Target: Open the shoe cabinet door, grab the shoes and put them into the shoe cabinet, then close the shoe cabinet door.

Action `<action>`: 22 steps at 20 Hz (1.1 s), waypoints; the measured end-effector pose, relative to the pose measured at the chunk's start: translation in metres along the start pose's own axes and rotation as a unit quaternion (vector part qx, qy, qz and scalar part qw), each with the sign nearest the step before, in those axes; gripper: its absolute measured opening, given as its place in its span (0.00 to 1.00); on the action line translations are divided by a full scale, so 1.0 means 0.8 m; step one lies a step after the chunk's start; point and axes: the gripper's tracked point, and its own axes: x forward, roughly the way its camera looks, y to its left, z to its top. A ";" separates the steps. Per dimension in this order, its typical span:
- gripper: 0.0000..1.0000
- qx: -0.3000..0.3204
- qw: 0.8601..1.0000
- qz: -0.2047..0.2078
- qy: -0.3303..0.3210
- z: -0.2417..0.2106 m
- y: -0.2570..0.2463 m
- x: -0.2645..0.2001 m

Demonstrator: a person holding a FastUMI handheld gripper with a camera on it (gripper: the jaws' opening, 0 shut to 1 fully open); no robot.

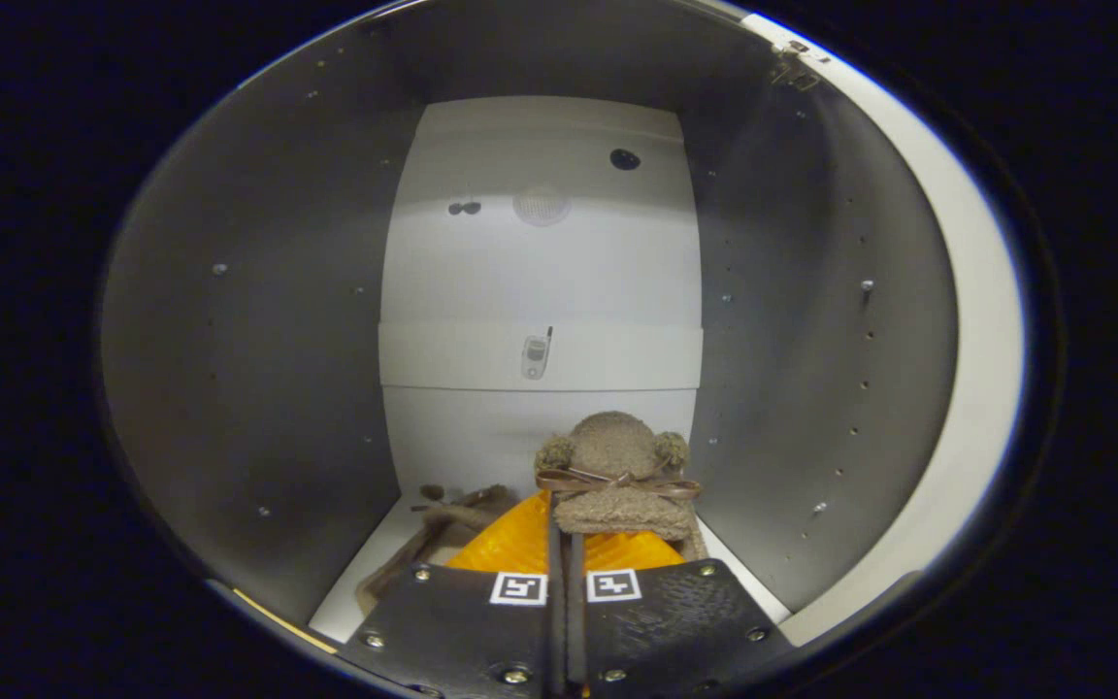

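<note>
Inside the shoe cabinet [258, 369]: grey side walls, white back panel [540, 291] with a few small marks and a dark hole near its top, white floor. Fuzzy brown shoe [617, 476] with orange lining and a thin ribbon bow sits on the cabinet floor, close to the back panel and the right wall, just ahead of the fingers. Second brown shoe [443, 524] lies beside it to the left, partly hidden. Gripper [564, 592] points straight into the compartment, level; fingers pressed almost together, only a thin slit between, orange lining showing right at their tips. Cannot tell if both pinch it. White cabinet front edge [976, 320] curves along the right.
</note>
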 end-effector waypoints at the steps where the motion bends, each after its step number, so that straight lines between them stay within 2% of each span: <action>1: 0.01 0.002 1.000 -0.001 0.004 -0.004 -0.001 0.008; 8: 0.01 0.030 0.997 0.000 0.066 -0.037 -0.012 0.061; 9: 0.07 0.034 0.996 0.001 0.080 -0.050 -0.012 0.065; 13: 0.16 0.036 0.993 0.000 0.108 -0.069 -0.013 0.065; 14: 0.22 0.035 0.993 -0.002 0.109 -0.069 -0.012 0.063; 16: 0.24 0.035 0.993 -0.004 0.114 -0.070 -0.012 0.059; 17: 0.28 0.036 0.992 -0.005 0.117 -0.071 -0.012 0.057; 22: 0.28 0.029 0.992 -0.003 0.123 -0.072 -0.005 0.033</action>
